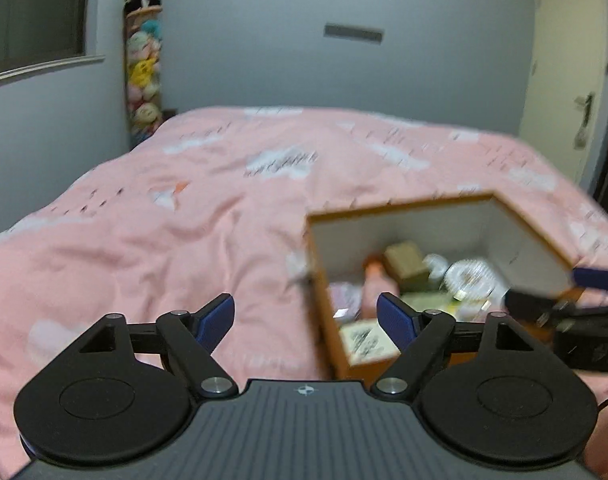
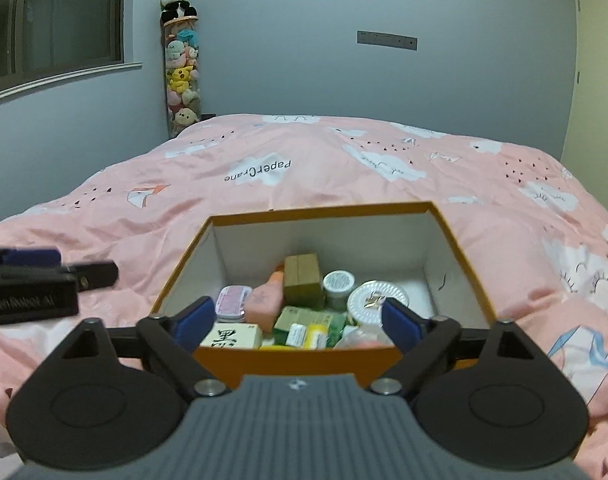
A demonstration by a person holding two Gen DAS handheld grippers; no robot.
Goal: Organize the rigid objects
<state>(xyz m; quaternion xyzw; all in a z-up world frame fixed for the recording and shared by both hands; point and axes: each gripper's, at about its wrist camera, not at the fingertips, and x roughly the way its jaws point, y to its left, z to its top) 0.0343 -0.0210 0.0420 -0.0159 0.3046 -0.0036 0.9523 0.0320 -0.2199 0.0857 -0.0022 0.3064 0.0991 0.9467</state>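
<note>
Two open hand-held grippers above a box of small things on a bed.

Nearest, the right hand-held gripper (image 2: pixel 298 324) stands with jaws wide apart and nothing between them; the left hand-held gripper (image 1: pixel 305 320) is also wide open and empty, at 9 o'clock of the right one. Just beyond, the orange box (image 2: pixel 447 220) sits on the pink bed cover (image 2: pixel 304 160), holding a brown carton (image 2: pixel 302 276), a round white tin (image 2: pixel 377 298) and a pink bottle (image 2: pixel 266 300). Farthest, at 11 o'clock, a plush toy column (image 2: pixel 182 68).
</note>
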